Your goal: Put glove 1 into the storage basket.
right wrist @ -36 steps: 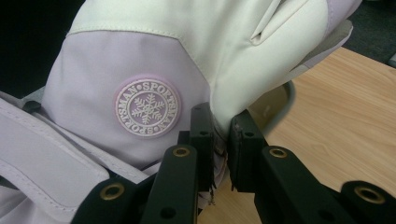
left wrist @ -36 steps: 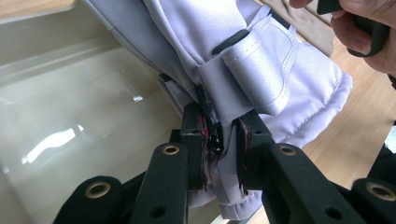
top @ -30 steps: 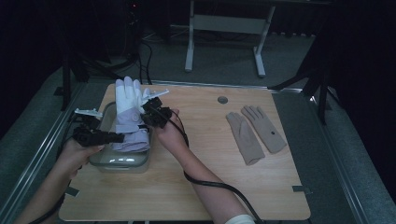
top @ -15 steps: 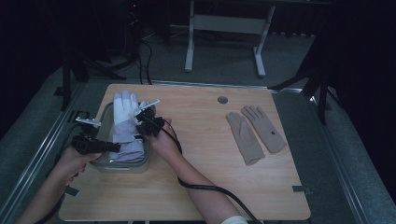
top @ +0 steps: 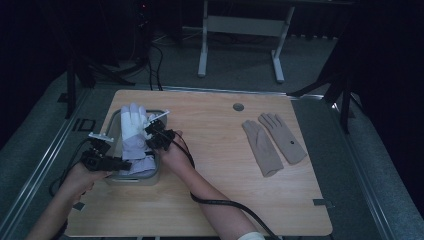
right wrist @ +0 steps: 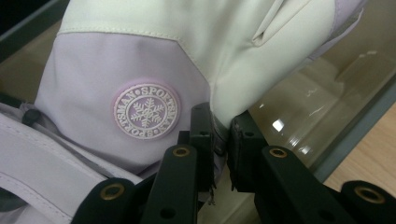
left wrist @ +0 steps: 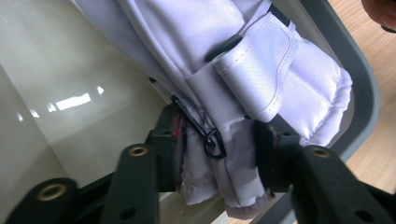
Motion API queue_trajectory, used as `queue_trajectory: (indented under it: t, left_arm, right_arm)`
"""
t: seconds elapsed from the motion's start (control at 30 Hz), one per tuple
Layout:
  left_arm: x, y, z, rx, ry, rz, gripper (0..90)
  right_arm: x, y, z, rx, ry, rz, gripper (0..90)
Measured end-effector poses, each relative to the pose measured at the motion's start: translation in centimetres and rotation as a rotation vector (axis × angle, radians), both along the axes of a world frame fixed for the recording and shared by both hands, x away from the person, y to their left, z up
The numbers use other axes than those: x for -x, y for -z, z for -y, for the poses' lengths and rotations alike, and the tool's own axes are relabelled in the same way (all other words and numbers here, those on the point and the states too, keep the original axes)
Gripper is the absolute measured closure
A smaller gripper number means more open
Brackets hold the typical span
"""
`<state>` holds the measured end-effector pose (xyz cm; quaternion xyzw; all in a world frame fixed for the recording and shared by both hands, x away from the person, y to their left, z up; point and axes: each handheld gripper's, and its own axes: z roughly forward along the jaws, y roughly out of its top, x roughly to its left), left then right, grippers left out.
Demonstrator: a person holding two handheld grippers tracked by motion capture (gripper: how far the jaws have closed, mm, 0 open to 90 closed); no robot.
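Padded lilac-and-white ski glove (top: 134, 137) pinched by both tongs over smooth grey tray (top: 159, 167).

Lab/test rig: lone wood table (top: 215, 200), dark surrounds, metal stand legs (top: 240, 30).

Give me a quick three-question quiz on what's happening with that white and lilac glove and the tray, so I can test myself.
1. True or false: the left gripper is shut on the cuff end of the ski glove.
2. What is the ski glove being held over?
A. the tray
B. the bare table
C. the floor
3. How many beige gloves lie on the table to the person's right?

Key:
1. True.
2. A.
3. Two, flat and side by side. The right gripper also pinches the ski glove.
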<state>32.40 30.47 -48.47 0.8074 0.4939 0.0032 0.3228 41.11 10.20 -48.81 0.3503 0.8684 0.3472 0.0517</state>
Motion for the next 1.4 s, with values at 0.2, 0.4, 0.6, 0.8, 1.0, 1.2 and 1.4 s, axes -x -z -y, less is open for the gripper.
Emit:
queue_trajectory:
  t: [0.2, 0.4, 0.6, 0.8, 1.0, 1.2, 1.4]
  left_arm:
    - [-0.1, 0.0, -0.6, 0.024, -0.038, 0.020, 50.7]
    - [0.0, 0.0, -0.2, -0.014, -0.062, 0.041, 51.6]
    - [0.6, -0.9, -0.6, 0.029, -0.103, 0.095, 51.5]
    - [1.3, -2.3, 0.7, 0.061, -0.100, 0.179, 51.4]
    - [1.7, -3.5, 2.8, 0.095, -0.071, 0.229, 51.5]
    - [2.0, -4.0, 5.3, 0.105, -0.029, 0.255, 51.4]
    - [2.1, -4.0, 7.6, 0.111, 0.004, 0.277, 49.9]
  right_arm:
    - [-0.3, 0.5, -0.2, 0.012, 0.002, -0.041, 80.7]
    - [-0.3, -0.1, -0.6, 0.012, -0.028, -0.031, 52.0]
    - [-0.4, -1.5, 0.3, -0.034, -0.055, -0.015, 33.3]
    - [-0.4, -2.9, 1.7, -0.080, -0.087, -0.038, 19.3]
    - [0.1, -3.8, 3.3, -0.080, -0.089, 0.000, 16.1]
    - [0.5, -4.5, 5.6, -0.095, -0.080, 0.045, 16.1]
    - [0.8, -4.4, 7.9, -0.077, -0.102, 0.091, 14.3]
